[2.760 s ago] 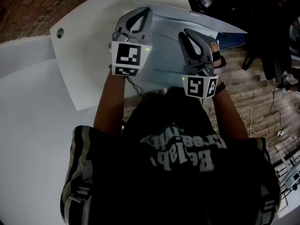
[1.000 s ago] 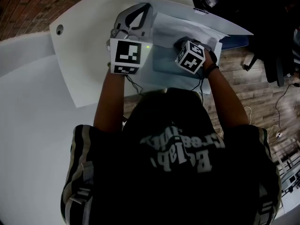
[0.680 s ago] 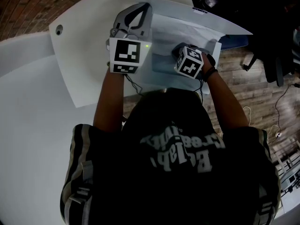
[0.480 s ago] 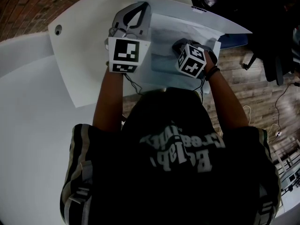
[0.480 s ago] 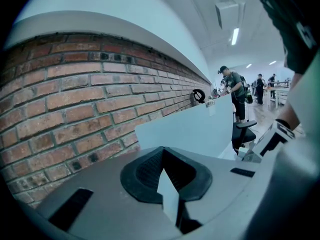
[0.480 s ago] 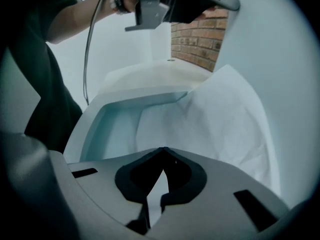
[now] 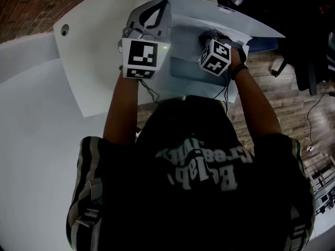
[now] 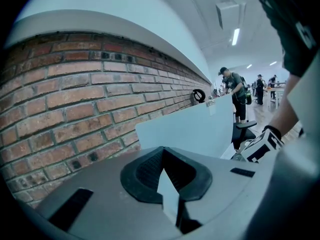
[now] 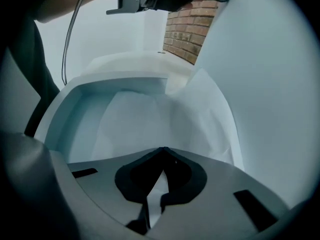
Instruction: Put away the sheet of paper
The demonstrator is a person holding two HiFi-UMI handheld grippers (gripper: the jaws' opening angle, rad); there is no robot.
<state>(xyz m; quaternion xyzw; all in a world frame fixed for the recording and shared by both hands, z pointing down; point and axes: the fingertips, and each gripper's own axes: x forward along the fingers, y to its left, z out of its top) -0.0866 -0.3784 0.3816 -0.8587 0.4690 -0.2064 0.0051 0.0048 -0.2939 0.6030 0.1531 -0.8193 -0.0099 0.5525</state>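
Observation:
The white sheet of paper (image 7: pixel 191 31) curves down into a pale blue tray (image 7: pixel 180 70) at the table's far edge. My left gripper (image 7: pixel 159 9) stands at the sheet's left side, shut, with a corner of the paper (image 8: pixel 169 196) pinched between its jaws; it (image 8: pixel 162 156) looks toward a brick wall. My right gripper (image 7: pixel 208 37) tips down into the tray under its marker cube. In the right gripper view the gripper (image 9: pixel 161 151) is shut on a strip of the paper (image 9: pixel 165 114), which bulges inside the tray (image 9: pixel 62 111).
A white flat panel (image 7: pixel 246 27) slants above the tray's far side. The white table (image 7: pixel 89 67) has a round cable hole (image 7: pixel 65 30). Wooden floor (image 7: pixel 264 72) and a black chair (image 7: pixel 314 41) lie to the right. Distant people (image 8: pixel 232 84) stand in the room.
My right gripper has rolled over so that its cube faces up, and has drifted slightly farther over the tray with the paper. The left gripper has barely shifted.

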